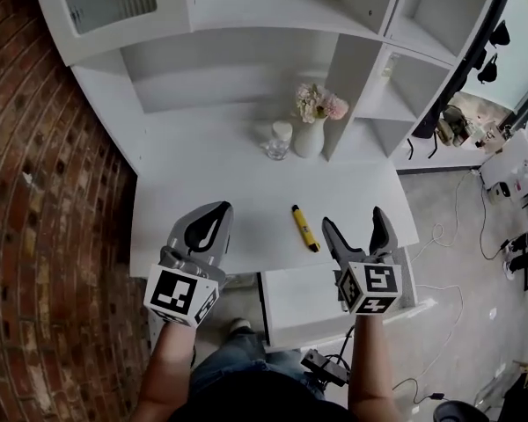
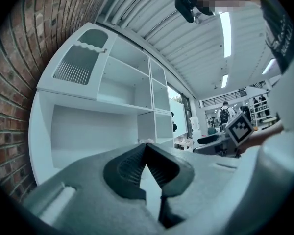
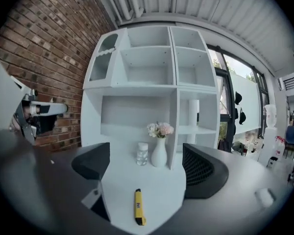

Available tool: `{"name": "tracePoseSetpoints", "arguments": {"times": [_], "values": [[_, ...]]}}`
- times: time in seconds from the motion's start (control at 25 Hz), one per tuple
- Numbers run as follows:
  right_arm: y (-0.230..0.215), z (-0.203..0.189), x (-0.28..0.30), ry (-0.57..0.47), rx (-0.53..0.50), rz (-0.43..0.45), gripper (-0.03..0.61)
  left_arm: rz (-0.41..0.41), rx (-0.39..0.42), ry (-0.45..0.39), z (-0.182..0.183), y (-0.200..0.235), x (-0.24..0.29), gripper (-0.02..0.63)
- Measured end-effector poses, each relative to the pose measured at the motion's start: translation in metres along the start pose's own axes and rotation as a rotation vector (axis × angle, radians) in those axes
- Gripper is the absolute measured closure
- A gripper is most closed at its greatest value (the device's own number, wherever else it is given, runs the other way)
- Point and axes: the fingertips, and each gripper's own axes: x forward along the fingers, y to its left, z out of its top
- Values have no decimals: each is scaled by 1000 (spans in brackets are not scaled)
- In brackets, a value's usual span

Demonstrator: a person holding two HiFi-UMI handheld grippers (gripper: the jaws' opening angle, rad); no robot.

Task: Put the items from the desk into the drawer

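Facing the yellow knife, right gripper gapes empty — left gripper pressed together.

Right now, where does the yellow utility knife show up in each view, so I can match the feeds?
Head view: the yellow utility knife lies on the desk, just right of centre, near the front edge.
Left gripper view: not in it.
Right gripper view: low centre, flat on the desk.
Shared landmark: the white shelf unit behind the desk shows in all three views.
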Motion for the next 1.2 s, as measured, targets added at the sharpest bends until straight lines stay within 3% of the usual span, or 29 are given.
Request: {"name": "tracePoseSetpoints", "arguments": {"times": [0.44, 0.68, 0.88, 1.2], "values": [[29, -150, 96, 436, 17, 73, 190, -48, -50, 47, -37, 45, -4, 615], [24, -222, 116, 652, 24, 67, 278, -55, -53, 84, -52, 57, -7, 615], [30, -264, 120, 835, 54, 93, 307, -48, -51, 109, -61, 68, -9, 615], [35, -280, 121, 891, 67, 156, 368, -33, -77, 120, -73, 76, -8, 615]]}}
